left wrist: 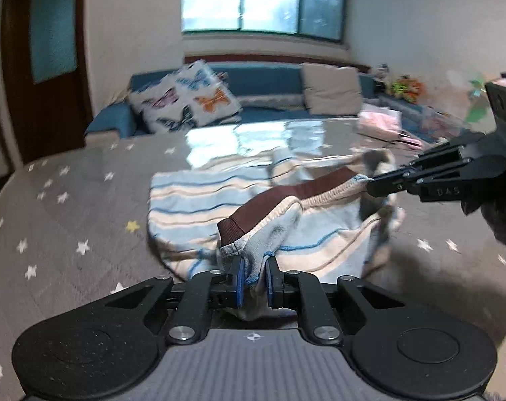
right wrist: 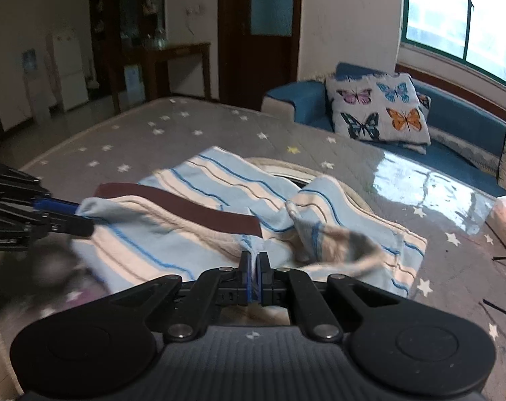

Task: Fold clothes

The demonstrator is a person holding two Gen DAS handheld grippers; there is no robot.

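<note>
Striped shorts (left wrist: 199, 200), brown waistband (right wrist: 186, 205) lifted, on table.

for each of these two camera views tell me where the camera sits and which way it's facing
Left wrist: sits on the left gripper, facing across the striped garment towards the sofa and window; the right gripper enters from the right.
Right wrist: sits on the right gripper, facing over the garment towards the doorway and butterfly cushion; the left gripper enters from the left.
Shared: garment with brown waistband, star-patterned table, both grippers clamped on cloth.
</note>
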